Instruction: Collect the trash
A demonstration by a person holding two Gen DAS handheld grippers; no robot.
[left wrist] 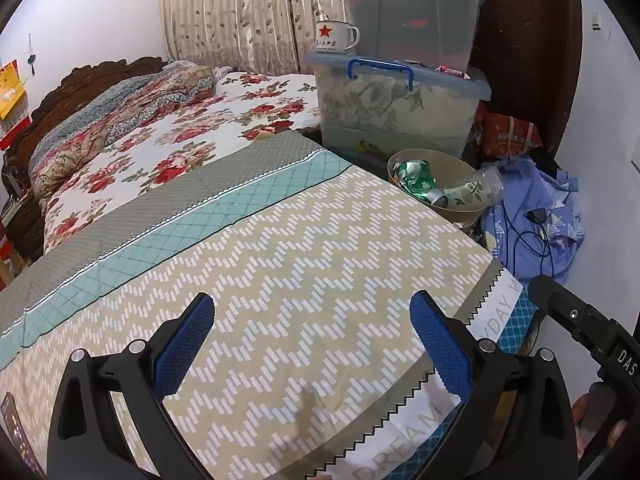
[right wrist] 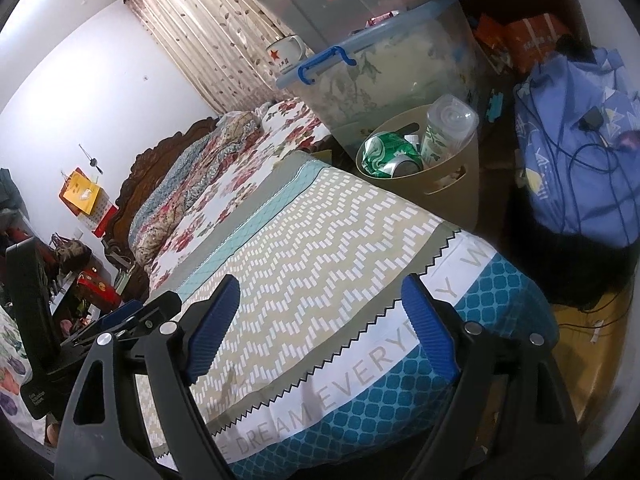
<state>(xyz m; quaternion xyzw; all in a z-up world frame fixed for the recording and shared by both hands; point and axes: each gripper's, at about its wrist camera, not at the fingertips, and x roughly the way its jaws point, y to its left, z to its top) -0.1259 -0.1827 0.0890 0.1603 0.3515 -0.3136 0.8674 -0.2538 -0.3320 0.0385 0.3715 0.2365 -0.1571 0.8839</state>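
Left gripper (left wrist: pixel 312 344): jaws wide apart, empty, over bed (left wrist: pixel 320 280).
Right gripper (right wrist: pixel 320 320): same.
Bin (right wrist: pixel 460 184): holds crushed green can (right wrist: pixel 388 156) and, seemingly, a plastic bottle (right wrist: pixel 444 132).

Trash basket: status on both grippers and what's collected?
Left gripper open, empty. Right gripper open, empty. Basket holds crushed green can and plastic bottle. Nothing on the bedspread between the fingers.

The zigzag-patterned bedspread (left wrist: pixel 320 264) lies bare ahead; stacked clear plastic storage boxes (left wrist: pixel 400 104) crowd behind the tan plastic bin (right wrist: pixel 452 184).
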